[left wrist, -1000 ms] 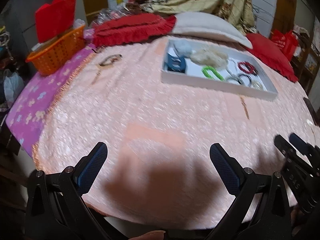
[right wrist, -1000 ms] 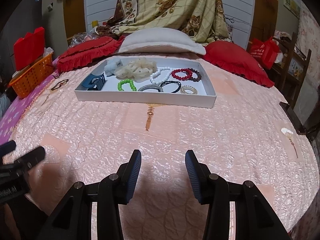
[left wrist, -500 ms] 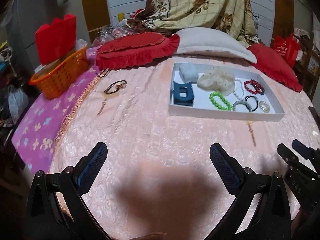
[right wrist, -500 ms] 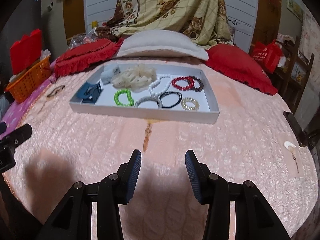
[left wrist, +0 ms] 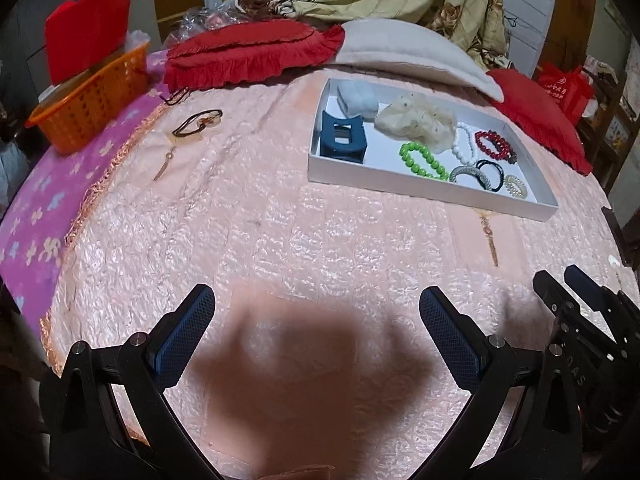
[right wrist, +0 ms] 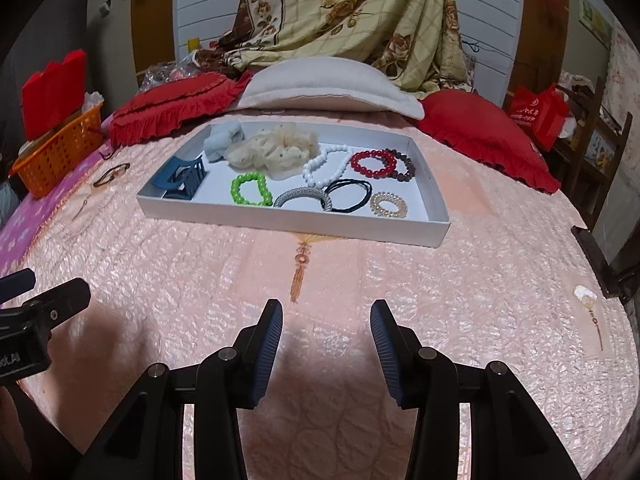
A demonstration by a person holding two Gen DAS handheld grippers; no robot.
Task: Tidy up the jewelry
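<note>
Right wrist view: the right gripper (right wrist: 326, 344) hangs over the pink quilt (right wrist: 460, 292), jaws parted, nothing between them. The white tray (right wrist: 296, 220) lies at 12 o'clock, well apart, holding a green bead bracelet (right wrist: 250, 189), red bead bracelet (right wrist: 373, 164), white bead strand (right wrist: 322, 168) and blue hair claw (right wrist: 182, 178). Left wrist view: the left gripper (left wrist: 316, 340) is spread wide and empty; the tray (left wrist: 424, 192) sits at 1 o'clock, a loose hair tie (left wrist: 198, 123) at 11 o'clock.
</note>
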